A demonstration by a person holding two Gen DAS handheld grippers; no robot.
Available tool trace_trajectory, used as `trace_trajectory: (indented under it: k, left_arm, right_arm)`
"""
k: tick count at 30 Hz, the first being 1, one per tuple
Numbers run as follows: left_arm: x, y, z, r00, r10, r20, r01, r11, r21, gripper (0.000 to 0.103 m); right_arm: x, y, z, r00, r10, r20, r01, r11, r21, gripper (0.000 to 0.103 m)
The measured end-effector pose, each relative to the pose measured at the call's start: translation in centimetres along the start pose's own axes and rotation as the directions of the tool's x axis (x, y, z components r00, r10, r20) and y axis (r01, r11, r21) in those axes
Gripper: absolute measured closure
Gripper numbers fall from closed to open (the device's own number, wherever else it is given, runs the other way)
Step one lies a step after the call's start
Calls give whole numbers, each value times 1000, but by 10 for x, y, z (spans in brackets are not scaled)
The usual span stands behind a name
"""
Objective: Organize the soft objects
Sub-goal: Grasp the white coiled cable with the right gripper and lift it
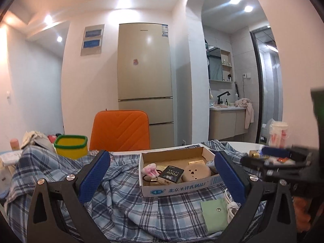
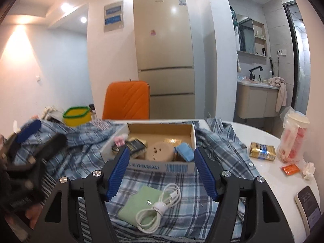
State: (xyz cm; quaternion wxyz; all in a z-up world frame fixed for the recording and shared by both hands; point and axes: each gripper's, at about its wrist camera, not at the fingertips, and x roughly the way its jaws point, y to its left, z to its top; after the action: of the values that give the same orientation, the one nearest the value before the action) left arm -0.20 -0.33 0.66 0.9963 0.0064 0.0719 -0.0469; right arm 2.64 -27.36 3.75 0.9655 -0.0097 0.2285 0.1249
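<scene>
Plaid cloth (image 2: pixel 85 151) partly hidden under box (image 2: pixel 162 167); both tools spread wide, holding nothing.

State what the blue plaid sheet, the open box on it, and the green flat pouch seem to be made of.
Blue plaid sheet: woven cloth, matte, judging by its soft folds and creases. Open box: corrugated cardboard, brown inside, white printed outside. Green flat pouch: possibly faux leather or felt, smooth and matte, with a metal snap; cannot tell which.
</scene>
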Motion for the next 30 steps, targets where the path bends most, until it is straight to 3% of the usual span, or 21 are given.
trace_trajectory:
  k: [3, 6, 9, 13, 18, 21, 28, 30]
  left_arm:
    - [-2, 7, -2, 1000, 5, -2, -5, 999, -41, 1]
    - [-3, 9, -3, 1000, 28, -7, -28, 998, -50, 1]
    - [-1, 8, -4, 1000, 25, -14, -26, 999, -41, 1]
    - [1, 7, -4, 999, 28, -25, -29, 999, -34, 1]
    - [10, 9, -7, 996, 30, -90, -33, 999, -33, 1]
    - [16, 6, -9, 991, 15, -133, -17, 1000, -16, 1]
    - [24, 5, -13, 982, 12, -187, -14, 1000, -11, 1]
    - [26, 5, -13, 979, 8, -202, -12, 1000, -14, 1]
  right_arm:
    - [15, -4, -6, 995, -42, -85, 44, 999, 24, 34]
    - [39, -14, -10, 968, -90, -236, 103, 994, 45, 34]
    - [55, -24, -20, 942, -15, -337, 54, 993, 106, 34]
    - [56, -16, -25, 934, 1, -357, 27, 997, 72, 34]
    - [63, 0, -34, 903, 27, -430, -23, 1000, 15, 35]
    - [68, -1, -37, 889, 35, -456, -27, 999, 24, 39]
    - [84, 0, -46, 840, 76, -538, -64, 997, 42, 59]
    - [86, 4, -48, 837, 60, -544, -60, 998, 18, 61]
